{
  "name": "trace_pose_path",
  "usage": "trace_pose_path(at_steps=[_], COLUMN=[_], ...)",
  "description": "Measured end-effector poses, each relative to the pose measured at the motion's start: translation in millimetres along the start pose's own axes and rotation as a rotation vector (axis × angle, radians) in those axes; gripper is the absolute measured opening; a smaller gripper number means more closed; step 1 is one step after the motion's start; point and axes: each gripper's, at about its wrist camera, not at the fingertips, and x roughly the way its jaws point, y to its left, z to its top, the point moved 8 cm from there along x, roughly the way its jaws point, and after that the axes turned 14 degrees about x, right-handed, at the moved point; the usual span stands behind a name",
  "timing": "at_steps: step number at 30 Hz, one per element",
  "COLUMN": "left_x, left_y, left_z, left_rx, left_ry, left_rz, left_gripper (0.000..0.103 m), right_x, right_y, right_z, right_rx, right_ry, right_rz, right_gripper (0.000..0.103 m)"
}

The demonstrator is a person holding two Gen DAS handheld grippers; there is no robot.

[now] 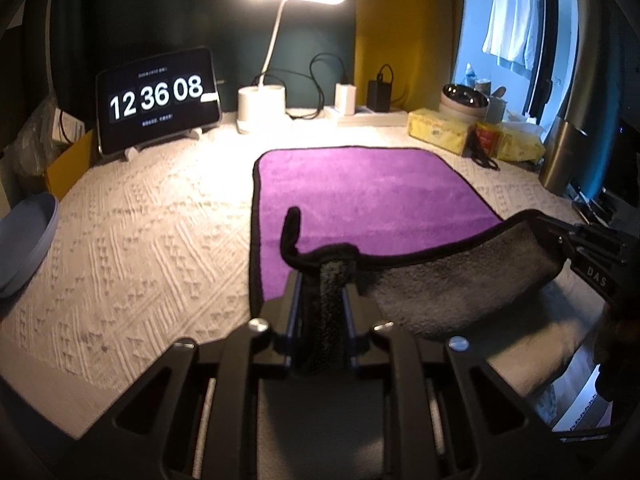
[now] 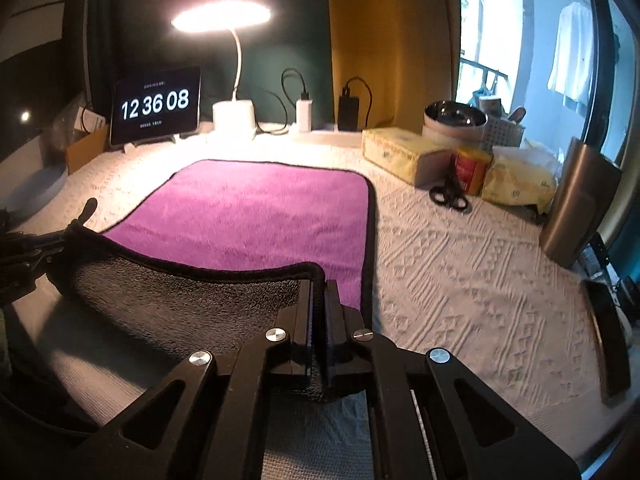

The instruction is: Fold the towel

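A purple towel [image 1: 360, 196] with black trim and a grey underside lies on the white textured cloth; it also shows in the right wrist view [image 2: 256, 216]. Its near edge is lifted off the table, so the grey underside [image 1: 452, 292] faces me. My left gripper [image 1: 323, 280] is shut on the near left corner of the towel. My right gripper [image 2: 318, 292] is shut on the near right corner. The right gripper also shows at the right of the left wrist view [image 1: 568, 240], and the left gripper at the left of the right wrist view [image 2: 60, 240].
At the back stand a tablet clock [image 1: 158, 98], a lit desk lamp [image 1: 262, 104] and chargers [image 1: 378, 94]. To the right are tissue packs [image 2: 404, 152], a red tin [image 2: 474, 168], scissors [image 2: 450, 196], a bowl [image 2: 456, 120] and a metal cup [image 2: 576, 200]. A blue plate [image 1: 24, 240] lies left.
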Motion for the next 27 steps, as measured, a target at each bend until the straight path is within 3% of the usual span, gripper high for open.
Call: trace_pose_path(at_steps=[27], left_x=[-1.8], left_y=[24.4], left_z=[73.7], left_rx=[0.001], left_ry=[-0.162], left_rz=[0.038], left_gripper=[0.019], right_x=[-10.7], right_y=[7.1], right_z=[77.3], right_rx=[-0.031], right_ry=[-0.168], right_rz=[0.012], right_gripper=[0.006])
